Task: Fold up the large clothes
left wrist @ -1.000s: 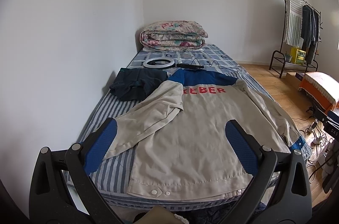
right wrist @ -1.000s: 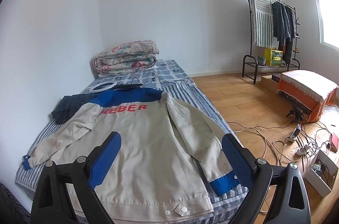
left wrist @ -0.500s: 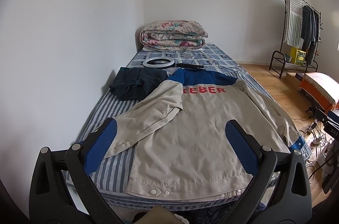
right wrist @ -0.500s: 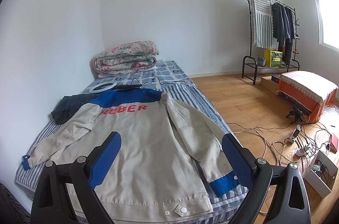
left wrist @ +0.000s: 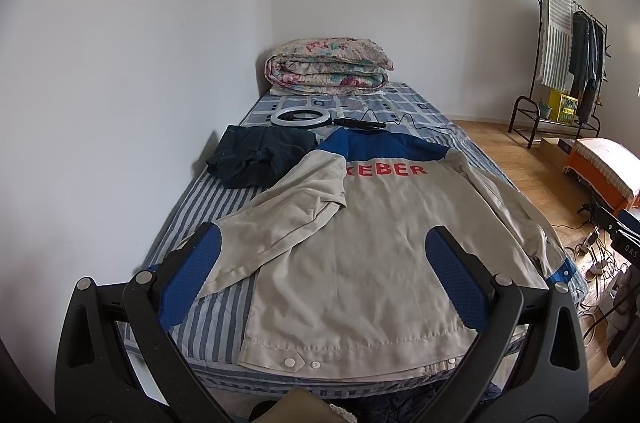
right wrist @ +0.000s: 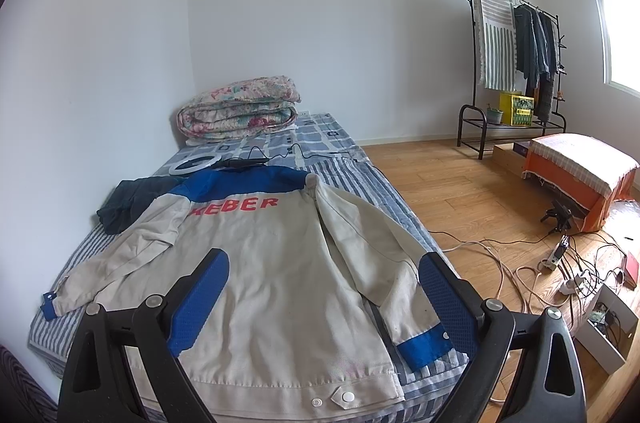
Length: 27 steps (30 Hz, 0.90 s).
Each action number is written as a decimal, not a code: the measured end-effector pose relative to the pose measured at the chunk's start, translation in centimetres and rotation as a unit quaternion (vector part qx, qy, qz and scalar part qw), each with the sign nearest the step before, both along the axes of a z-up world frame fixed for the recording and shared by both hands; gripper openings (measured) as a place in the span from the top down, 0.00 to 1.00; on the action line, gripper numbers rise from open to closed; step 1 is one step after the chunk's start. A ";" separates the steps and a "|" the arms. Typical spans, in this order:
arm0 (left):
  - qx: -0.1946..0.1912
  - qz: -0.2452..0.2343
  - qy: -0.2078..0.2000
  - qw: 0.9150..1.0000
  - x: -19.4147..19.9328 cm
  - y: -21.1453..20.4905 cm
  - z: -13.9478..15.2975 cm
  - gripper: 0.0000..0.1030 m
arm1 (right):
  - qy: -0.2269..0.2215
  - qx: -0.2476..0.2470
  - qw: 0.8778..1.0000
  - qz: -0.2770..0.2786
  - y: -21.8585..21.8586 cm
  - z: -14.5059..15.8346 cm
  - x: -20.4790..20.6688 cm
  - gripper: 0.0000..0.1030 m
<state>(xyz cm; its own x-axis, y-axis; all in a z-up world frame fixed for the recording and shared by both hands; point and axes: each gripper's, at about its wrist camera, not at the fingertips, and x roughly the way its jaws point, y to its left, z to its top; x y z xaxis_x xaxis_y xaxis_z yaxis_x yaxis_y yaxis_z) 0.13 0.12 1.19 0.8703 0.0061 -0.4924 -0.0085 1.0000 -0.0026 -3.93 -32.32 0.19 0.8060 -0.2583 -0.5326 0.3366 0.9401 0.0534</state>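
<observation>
A beige jacket [left wrist: 360,255] with a blue yoke and red letters lies back-up on the striped bed [left wrist: 208,207], hem toward me. Its left sleeve [left wrist: 288,215] is folded across toward the body; the right sleeve [right wrist: 376,263] lies out along the bed's right edge with a blue cuff [right wrist: 424,347]. It also shows in the right wrist view [right wrist: 264,283]. My left gripper [left wrist: 320,279] is open and empty above the hem. My right gripper [right wrist: 324,299] is open and empty above the hem too.
A dark garment [left wrist: 256,159] lies crumpled left of the jacket's collar. A ring light [left wrist: 300,117] with a cable and a folded floral quilt [left wrist: 328,67] sit at the bed's far end. Cables and a power strip [right wrist: 556,255] lie on the wood floor; a clothes rack [right wrist: 512,63] stands at right.
</observation>
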 end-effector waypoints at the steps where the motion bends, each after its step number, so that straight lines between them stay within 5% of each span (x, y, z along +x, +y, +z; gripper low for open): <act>1: 0.000 0.000 0.000 1.000 0.0 0.0 0.0 0.00 | 0.000 0.000 1.000 0.000 0.0 0.0 0.0 0.06; 27: 0.004 0.015 0.010 1.000 0.6 1.2 -1.5 0.00 | 0.009 -0.004 1.000 0.014 1.7 -0.4 1.9 0.06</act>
